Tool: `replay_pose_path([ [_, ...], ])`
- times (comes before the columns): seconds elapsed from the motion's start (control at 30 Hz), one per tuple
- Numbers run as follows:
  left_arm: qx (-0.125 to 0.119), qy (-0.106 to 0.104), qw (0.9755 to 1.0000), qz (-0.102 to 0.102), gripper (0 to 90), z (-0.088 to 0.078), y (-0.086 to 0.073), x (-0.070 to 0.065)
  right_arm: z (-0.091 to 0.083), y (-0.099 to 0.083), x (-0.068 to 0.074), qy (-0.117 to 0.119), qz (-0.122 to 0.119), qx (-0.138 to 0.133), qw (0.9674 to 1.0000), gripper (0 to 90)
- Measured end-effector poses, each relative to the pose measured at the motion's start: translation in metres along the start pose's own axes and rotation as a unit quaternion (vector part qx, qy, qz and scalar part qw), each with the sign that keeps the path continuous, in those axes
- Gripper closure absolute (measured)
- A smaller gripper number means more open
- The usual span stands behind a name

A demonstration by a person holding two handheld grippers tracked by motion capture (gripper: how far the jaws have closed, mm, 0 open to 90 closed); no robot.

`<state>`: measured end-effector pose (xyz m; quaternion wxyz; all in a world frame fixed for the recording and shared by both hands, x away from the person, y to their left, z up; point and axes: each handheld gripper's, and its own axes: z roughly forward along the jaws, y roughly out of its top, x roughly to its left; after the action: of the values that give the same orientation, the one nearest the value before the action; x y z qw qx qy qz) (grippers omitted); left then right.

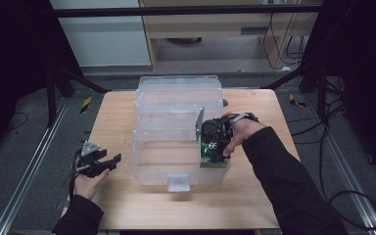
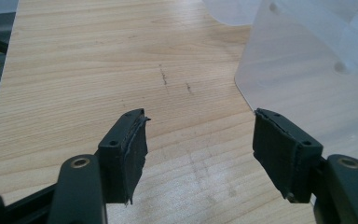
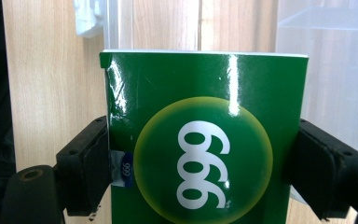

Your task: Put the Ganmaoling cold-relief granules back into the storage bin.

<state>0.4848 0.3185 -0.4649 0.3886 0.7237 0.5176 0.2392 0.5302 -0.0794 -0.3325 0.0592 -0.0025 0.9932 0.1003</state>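
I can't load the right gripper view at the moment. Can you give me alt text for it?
The right gripper clamps a glossy green cardboard box printed with white 999 numerals in a yellow-green circle, one black jaw on each side edge. Behind it are the light wooden table and clear plastic bin walls.

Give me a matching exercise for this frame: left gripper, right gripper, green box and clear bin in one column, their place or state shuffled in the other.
Things:
1. left gripper
2. right gripper
3. green box
4. clear plastic bin

Places or states:
A. sits mid-table, lid up at the back
B. open, fingers apart, over bare wood left of the bin
C. shut on the box at the bin's right end
D. carries a white 999 in a yellow-green circle

Pairs: 1-B, 2-C, 3-D, 4-A
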Motion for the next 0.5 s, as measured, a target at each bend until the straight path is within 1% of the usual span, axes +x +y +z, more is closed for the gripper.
replay_pose_path([
  [0.2, 0.001, 0.0, 1.0, 0.0, 34.4, 0.0, 0.0, 0.0, 0.004, 0.0, -0.001, 0.002, -0.002, 0.004, 1.0, 16.9],
  [0.5, 0.001, 0.0, 1.0, 0.001, 34.4, 0.0, 0.0, 0.0, 0.014, -0.001, -0.001, 0.005, 0.007, 0.007, 0.9999, 16.9],
])
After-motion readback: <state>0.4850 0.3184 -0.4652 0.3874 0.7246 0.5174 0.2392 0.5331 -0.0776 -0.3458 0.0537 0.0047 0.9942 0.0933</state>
